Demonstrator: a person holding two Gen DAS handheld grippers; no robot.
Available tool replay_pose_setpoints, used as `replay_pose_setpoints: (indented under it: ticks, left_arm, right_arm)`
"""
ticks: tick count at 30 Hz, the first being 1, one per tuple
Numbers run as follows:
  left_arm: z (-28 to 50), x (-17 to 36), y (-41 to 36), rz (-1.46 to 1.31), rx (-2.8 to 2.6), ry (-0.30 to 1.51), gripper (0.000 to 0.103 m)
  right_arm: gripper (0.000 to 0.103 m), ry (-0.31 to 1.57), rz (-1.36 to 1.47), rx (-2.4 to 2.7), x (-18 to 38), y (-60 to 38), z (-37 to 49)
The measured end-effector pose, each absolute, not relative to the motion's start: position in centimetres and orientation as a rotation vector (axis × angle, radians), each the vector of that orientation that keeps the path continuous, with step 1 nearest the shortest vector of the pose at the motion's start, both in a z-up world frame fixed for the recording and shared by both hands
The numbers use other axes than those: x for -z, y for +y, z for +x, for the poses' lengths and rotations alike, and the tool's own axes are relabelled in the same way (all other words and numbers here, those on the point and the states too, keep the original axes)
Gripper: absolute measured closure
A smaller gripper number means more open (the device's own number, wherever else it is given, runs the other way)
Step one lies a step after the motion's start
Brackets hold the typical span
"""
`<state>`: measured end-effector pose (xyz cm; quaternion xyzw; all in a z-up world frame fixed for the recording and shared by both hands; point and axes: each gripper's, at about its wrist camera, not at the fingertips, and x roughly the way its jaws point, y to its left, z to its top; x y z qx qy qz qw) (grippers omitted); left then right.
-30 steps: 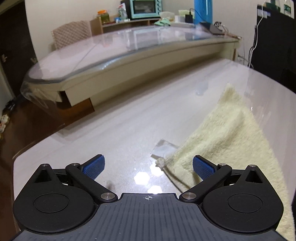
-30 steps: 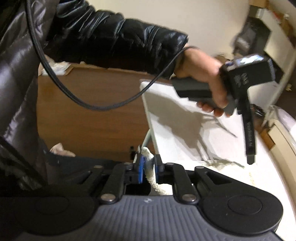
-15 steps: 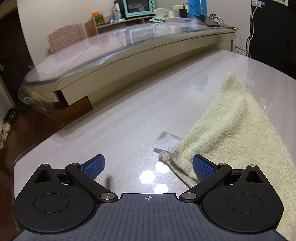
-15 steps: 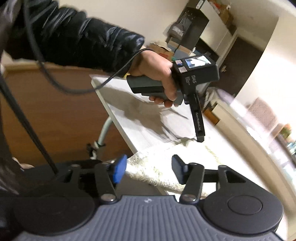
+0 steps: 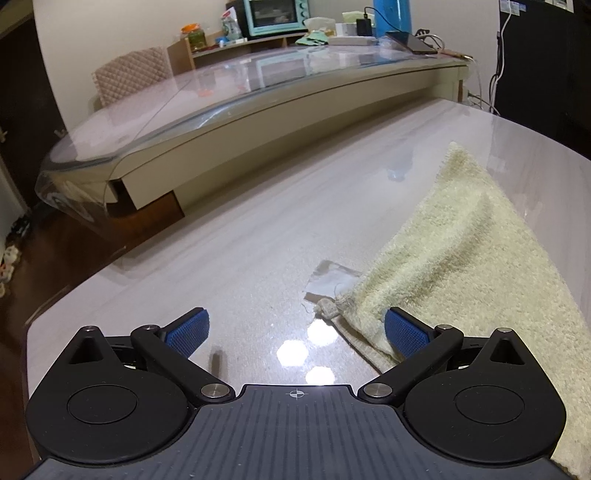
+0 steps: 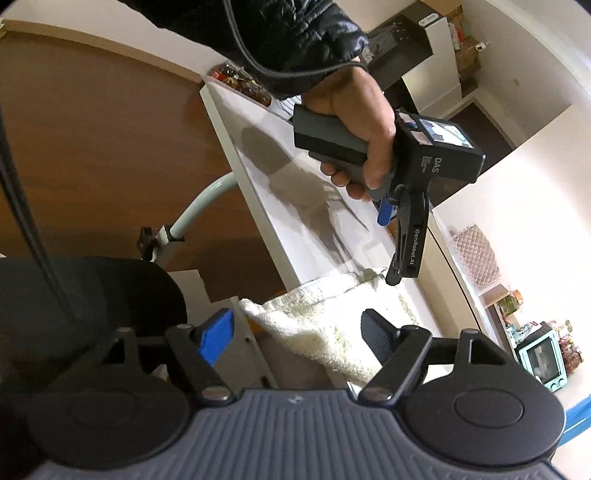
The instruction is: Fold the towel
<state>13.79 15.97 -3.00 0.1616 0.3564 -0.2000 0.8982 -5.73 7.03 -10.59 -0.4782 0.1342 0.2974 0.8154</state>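
Observation:
A pale yellow terry towel [image 5: 461, 251] lies on the glossy white table [image 5: 258, 229], stretching from its near corner with a frayed tag [image 5: 328, 306] to the far right. My left gripper [image 5: 295, 328] is open and empty just above the table, its right finger [image 5: 404, 334] over the towel's near edge. In the right wrist view my right gripper [image 6: 299, 332] is open, with the towel's end [image 6: 325, 317] lying between its fingers at the table's edge. The left gripper [image 6: 402, 251] shows there, held in a hand, its tip near the towel.
A second, glass-topped table [image 5: 258, 85] stands beyond mine, with a padded chair [image 5: 133, 74] behind it. A shelf with a teal toaster oven [image 5: 273, 16] is at the back. A dark cabinet [image 5: 546, 55] stands at the right. A wooden floor [image 6: 92, 147] lies below the table's edge.
My right gripper has opened and let go of the towel's end, and it has swung round toward the table. My left gripper stayed open and sank slightly toward the towel's corner.

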Motion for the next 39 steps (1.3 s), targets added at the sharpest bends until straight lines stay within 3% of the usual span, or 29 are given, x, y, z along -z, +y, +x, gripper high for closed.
replay_pose_setpoints:
  ticks: [2, 5, 9, 16, 23, 30, 39]
  left_arm:
    - [13.7, 3.1, 16.1, 0.330, 0.419, 0.733, 0.000]
    - [13.7, 3.2, 16.4, 0.309, 0.430, 0.733, 0.000]
    - [13.9, 3.3, 16.7, 0.294, 0.442, 0.732, 0.000]
    - [14.0, 3.5, 16.9, 0.282, 0.454, 0.731, 0.000]
    - [13.9, 3.5, 16.8, 0.289, 0.453, 0.732, 0.000]
    - [14.2, 3.5, 17.0, 0.278, 0.462, 0.744, 0.000]
    - [15.3, 3.2, 18.1, 0.196, 0.470, 0.787, 0.000]
  right_arm:
    - [0.047, 0.290, -1.010, -0.629, 10.6, 6.9, -5.8]
    - [0.065, 0.313, -0.996, -0.625, 10.6, 6.9, -5.5]
    - [0.070, 0.311, -1.010, -0.622, 10.5, 7.0, -5.5]
    - [0.094, 0.323, -0.976, -0.650, 9.0, 6.4, -6.1]
    - [0.096, 0.350, -0.853, -0.749, 5.8, 4.7, -6.2]
    - [0.097, 0.418, -0.570, -0.909, -1.3, 0.7, -1.6]
    - [0.097, 0.402, -0.508, -0.980, -3.5, -2.5, 2.0]
